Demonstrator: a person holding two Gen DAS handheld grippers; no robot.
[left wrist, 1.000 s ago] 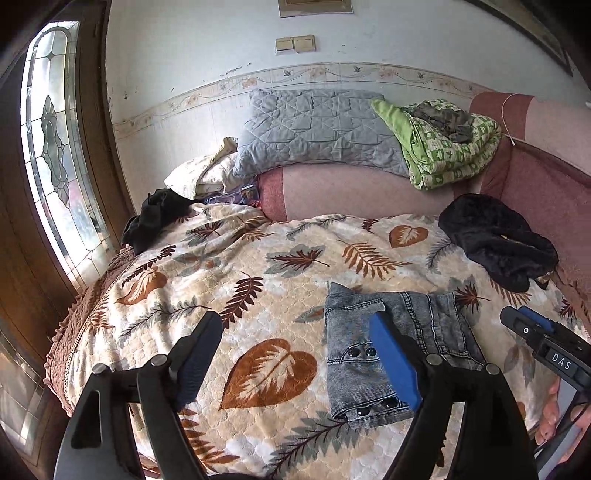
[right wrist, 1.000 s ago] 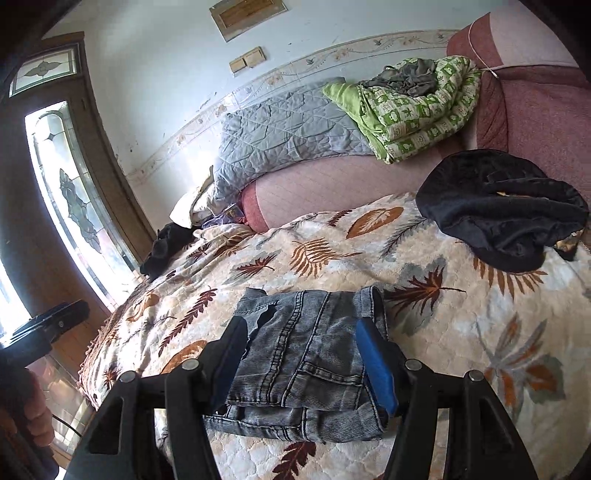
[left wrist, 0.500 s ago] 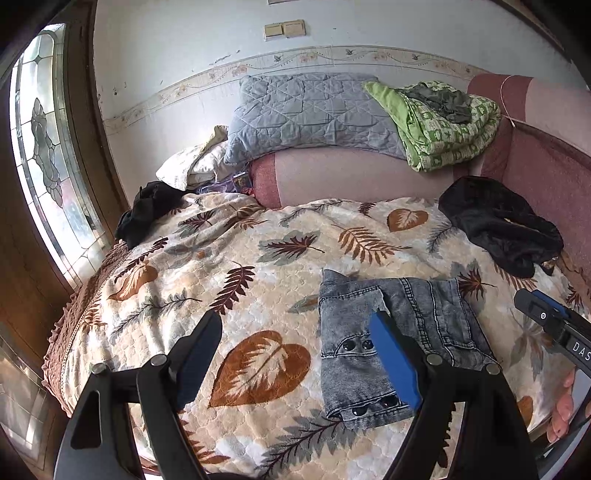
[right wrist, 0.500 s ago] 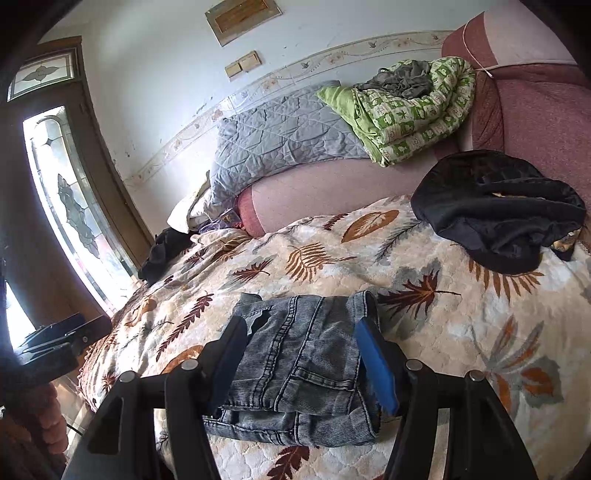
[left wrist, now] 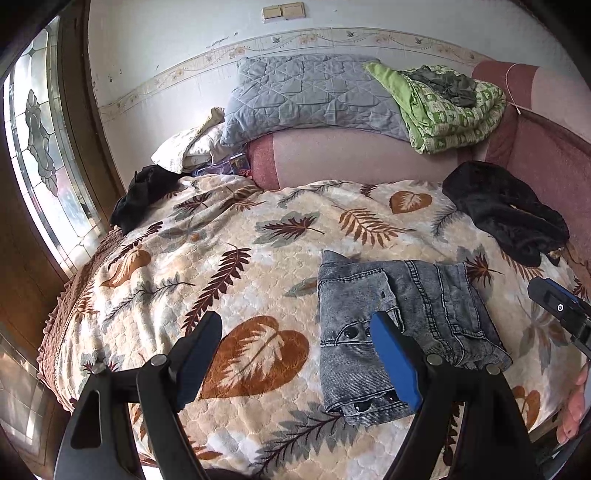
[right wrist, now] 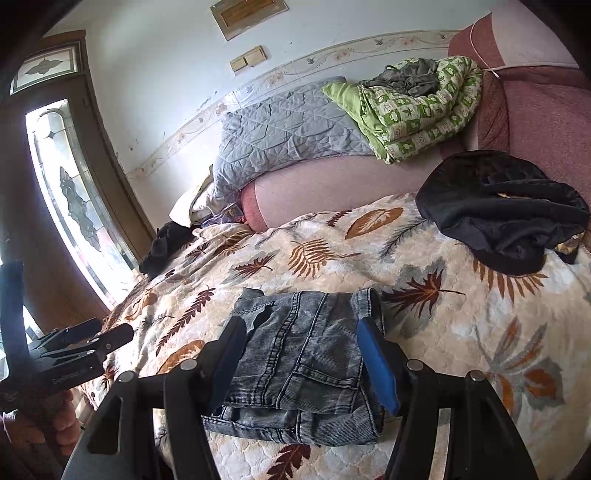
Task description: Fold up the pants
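The folded grey jeans (right wrist: 303, 373) lie on the leaf-print blanket (right wrist: 461, 332), framed by the right gripper (right wrist: 301, 363), jaws wide, gripping nothing; the left gripper (left wrist: 295, 354) gapes wide beside them, empty.

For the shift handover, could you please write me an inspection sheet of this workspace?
Surface: bed with leaf-print blanket, lightly rumpled.
Job's things: grey jeans folded into a compact stack, lying flat.
Clutter: black garment at the far right; another dark garment at the far left; grey quilt, green blanket on the headboard.
Grippers: left hand-held gripper open, empty; right hand-held gripper open, in front of the jeans.
Cables: nothing seen.
Surroundings: stained-glass window, wall switches.
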